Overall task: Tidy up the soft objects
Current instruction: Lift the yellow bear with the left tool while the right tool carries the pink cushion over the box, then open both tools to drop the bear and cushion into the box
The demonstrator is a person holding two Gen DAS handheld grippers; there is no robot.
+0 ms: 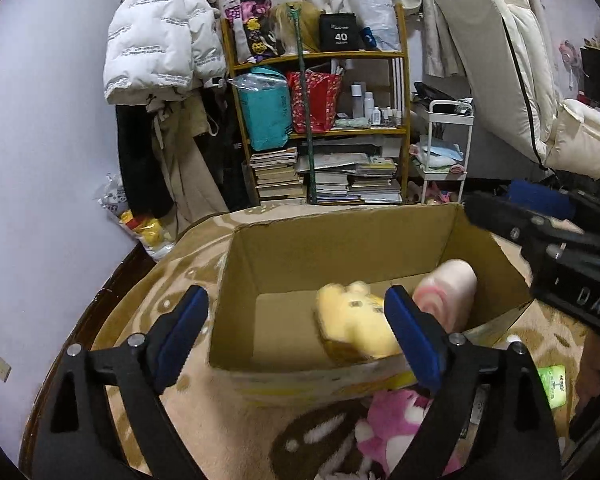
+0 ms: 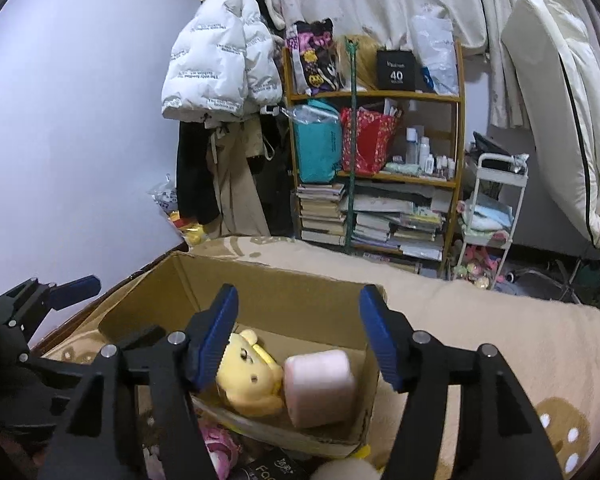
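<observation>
box [image 2: 260,292] on bed, open top | yellow bear [image 2: 248,380] + pink roll [image 2: 320,388] inside box, touching | L gripper [image 1: 296,336] jaws spread, empty, over box | R gripper [image 2: 298,336] jaws spread, empty, over box | pink plush [image 1: 388,428] outside box, near side

A black box [image 1: 337,32] on the top shelf of the wooden bookshelf [image 1: 401,54] bears the white number "40", with a line of script above it too small to read. The right tongs' black body [image 1: 576,276] shows the letters "DAS" at the left view's edge. The white puffer jacket [image 1: 156,36] carries rows of print, illegible.
</observation>
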